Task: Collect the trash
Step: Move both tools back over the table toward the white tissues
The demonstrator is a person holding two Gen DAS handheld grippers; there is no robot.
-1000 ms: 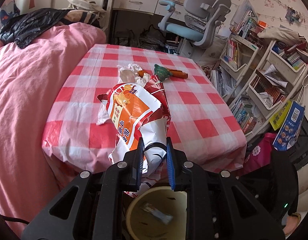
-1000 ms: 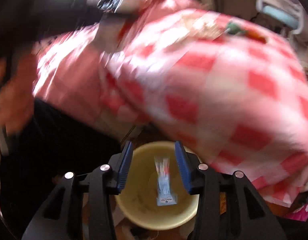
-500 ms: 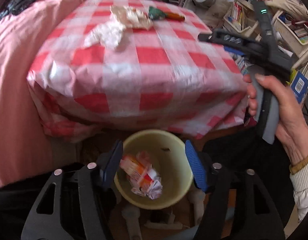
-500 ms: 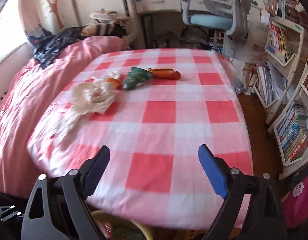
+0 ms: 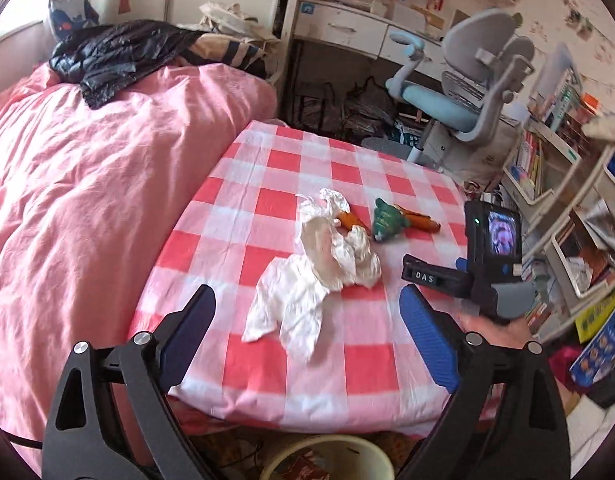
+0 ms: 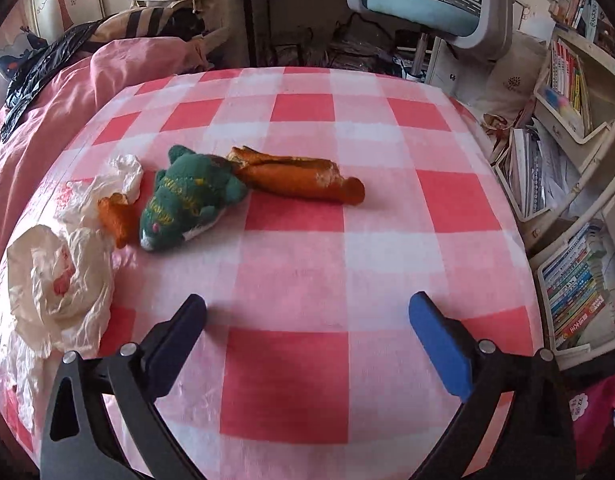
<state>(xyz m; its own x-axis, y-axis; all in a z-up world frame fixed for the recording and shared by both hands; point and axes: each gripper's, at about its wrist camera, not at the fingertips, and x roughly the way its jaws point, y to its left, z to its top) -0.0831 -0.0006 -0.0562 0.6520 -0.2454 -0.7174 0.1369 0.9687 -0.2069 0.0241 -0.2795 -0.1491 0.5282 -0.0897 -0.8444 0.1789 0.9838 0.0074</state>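
- We see the left gripper [image 5: 307, 320] with fingers [image 5: 425, 344] spreading wider, nothing between them, above the table's [image 5: 347, 376] near edge.
- The right gripper [image 6: 307, 322] is likewise widening, empty, over checked cloth.
- Crumpled white wrappers [image 5: 319, 276] lie mid-table beside a green plush [image 6: 187, 200] and orange pieces [image 6: 303, 180].
- The bin [image 5: 367, 452] sits below the table edge.

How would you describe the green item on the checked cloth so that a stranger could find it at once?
Start at the red-and-white checked tablecloth. Near its middle lies a small heap, and the green plush toy sits between crumpled white plastic bags and orange peel. It alone is green and fuzzy, with yellow stitching.
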